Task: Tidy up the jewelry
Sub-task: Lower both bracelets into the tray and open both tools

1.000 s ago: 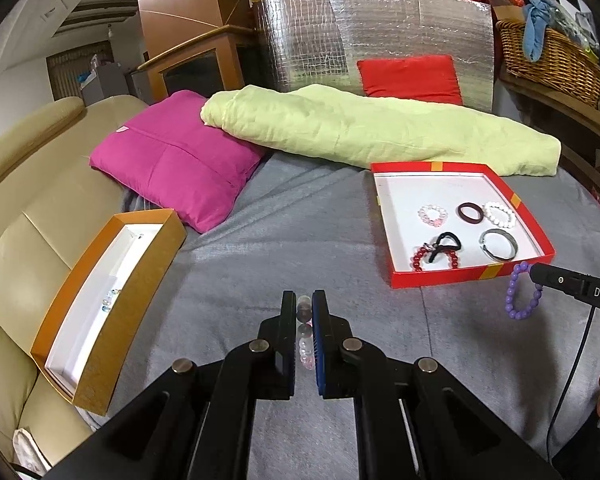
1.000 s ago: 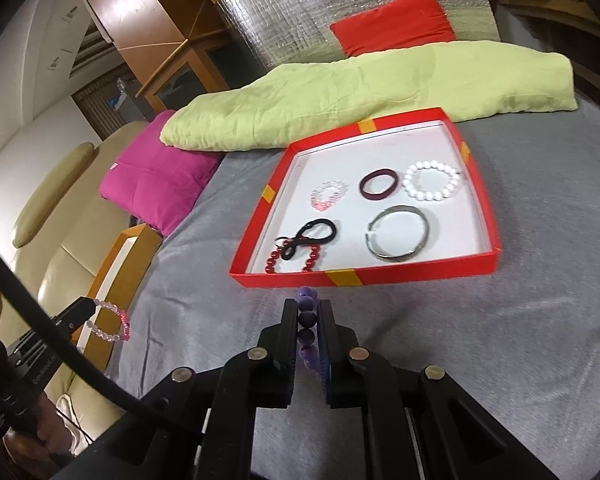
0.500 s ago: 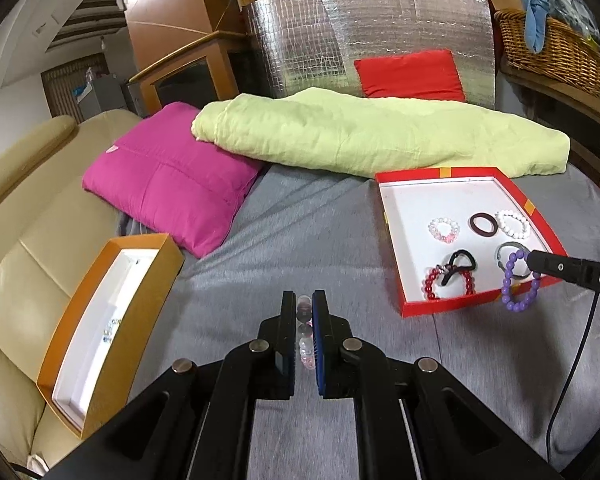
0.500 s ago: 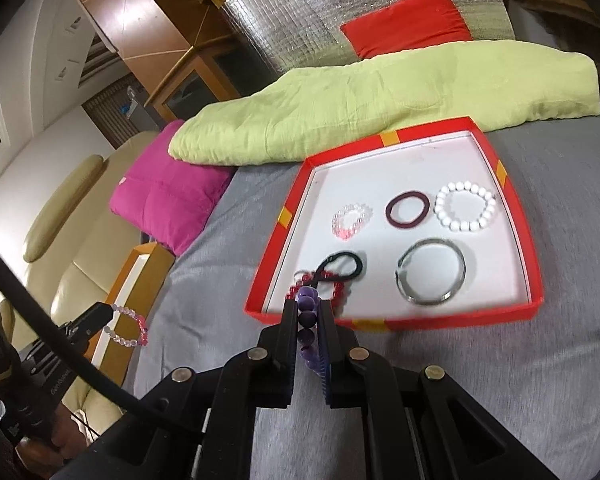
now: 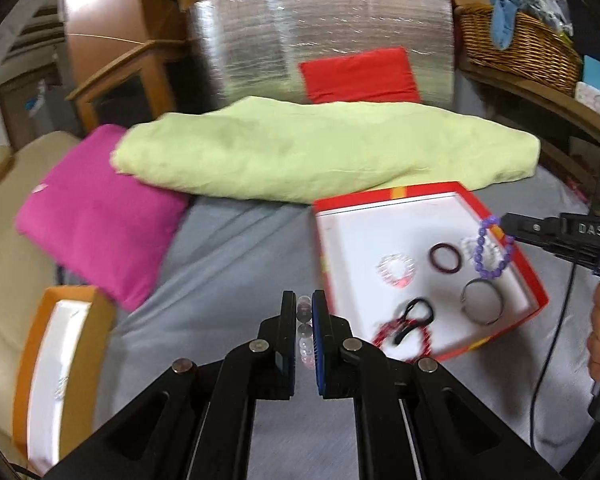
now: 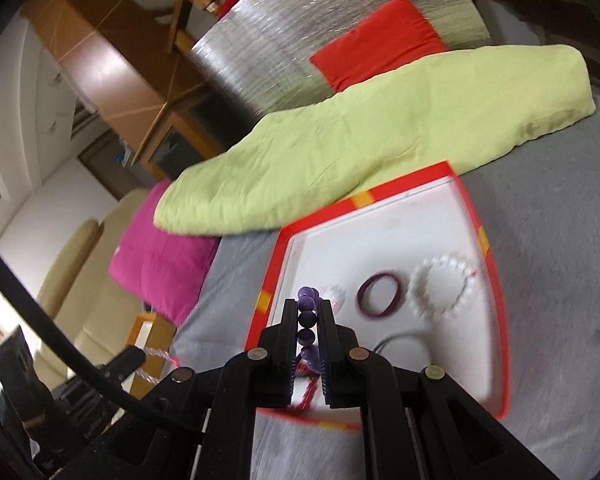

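My left gripper (image 5: 304, 307) is shut on a clear and pink bead bracelet (image 5: 305, 334) above the grey cover, just left of the red tray (image 5: 396, 192). My right gripper (image 6: 309, 307) is shut on a purple bead bracelet (image 6: 308, 320). In the left wrist view that purple bracelet (image 5: 480, 256) hangs from the right gripper (image 5: 508, 227) over the tray's right side. The tray holds a pink-clear bracelet (image 5: 396, 270), a maroon ring (image 5: 444, 258), a white bead bracelet (image 6: 444, 284), a metal bangle (image 5: 482, 302), a black hair tie (image 5: 418, 314) and a red bead bracelet (image 5: 404, 338).
An orange box (image 5: 32, 360) with a white inside lies on the beige sofa at left. A green folded blanket (image 5: 320, 152), a magenta pillow (image 5: 96, 216), a red cushion (image 5: 360, 76) and a silver panel stand behind the tray. A wicker basket (image 5: 516, 44) sits at far right.
Both grippers have moved towards the red tray with their bracelets still held. The purple bracelet went from in front of the tray's near rim to above its inside.
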### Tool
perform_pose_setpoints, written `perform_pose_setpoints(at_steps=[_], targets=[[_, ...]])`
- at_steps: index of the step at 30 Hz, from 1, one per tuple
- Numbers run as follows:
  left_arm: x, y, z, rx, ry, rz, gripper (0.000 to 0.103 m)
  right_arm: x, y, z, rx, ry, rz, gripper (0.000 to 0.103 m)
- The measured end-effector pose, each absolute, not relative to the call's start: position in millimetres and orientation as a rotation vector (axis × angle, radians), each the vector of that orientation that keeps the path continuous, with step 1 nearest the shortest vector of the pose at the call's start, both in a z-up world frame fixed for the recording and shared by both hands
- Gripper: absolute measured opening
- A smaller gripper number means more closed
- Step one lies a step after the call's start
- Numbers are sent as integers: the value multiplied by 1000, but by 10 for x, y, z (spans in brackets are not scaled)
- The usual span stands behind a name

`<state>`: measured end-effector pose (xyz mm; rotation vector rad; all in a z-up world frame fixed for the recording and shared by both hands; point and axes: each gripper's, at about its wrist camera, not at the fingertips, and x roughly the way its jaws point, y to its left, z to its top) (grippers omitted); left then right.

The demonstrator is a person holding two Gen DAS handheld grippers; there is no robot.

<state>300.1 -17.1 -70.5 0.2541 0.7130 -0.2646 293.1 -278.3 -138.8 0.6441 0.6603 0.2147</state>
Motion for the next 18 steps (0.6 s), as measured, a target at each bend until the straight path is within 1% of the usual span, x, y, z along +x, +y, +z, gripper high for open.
perform_pose_setpoints(at_steps=[11,18], targets=[[3834,-640,-875,234,790,-418,8,3601,-3321,-1640,790,685,150,10],[4133,-761,-961,193,830,-496,8,3842,-3401,-1747,821,694,168,10]])
